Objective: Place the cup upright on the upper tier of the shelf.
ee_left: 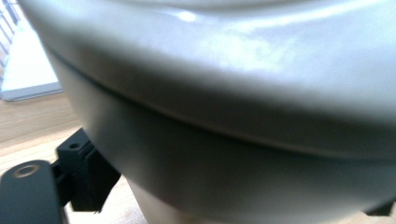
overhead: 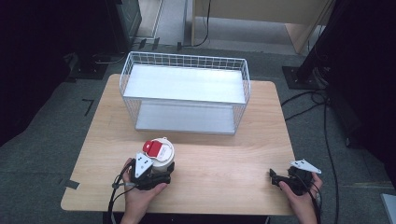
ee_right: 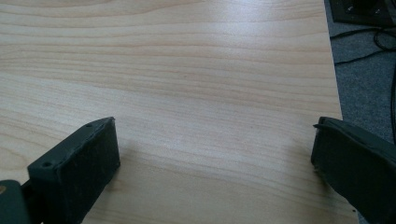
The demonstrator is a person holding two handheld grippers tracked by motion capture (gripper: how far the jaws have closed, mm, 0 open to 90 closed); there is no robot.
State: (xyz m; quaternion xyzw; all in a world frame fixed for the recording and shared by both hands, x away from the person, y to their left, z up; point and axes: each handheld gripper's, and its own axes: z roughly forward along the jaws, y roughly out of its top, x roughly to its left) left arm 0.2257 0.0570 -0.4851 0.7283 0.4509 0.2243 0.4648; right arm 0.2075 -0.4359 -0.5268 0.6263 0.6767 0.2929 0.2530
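While the wire basket (overhead: 184, 91) waits at the upper centre of the high view, a white container with a red lid (overhead: 159, 151) stands upright at lower left — directly between the left gripper's (overhead: 156, 175) jaws, which bracket its base. Whether they squeeze it, I cannot tell. At lower right, the right gripper (overhead: 275, 177) rests with jaws spread wide over bare table (overhead: 224, 158), well apart from the container.

No readable text, brand or no. anywhere. The red label (overhead: 157, 149) on top of the white container (overhead: 161, 157) carries small white marks, too blurred to read.
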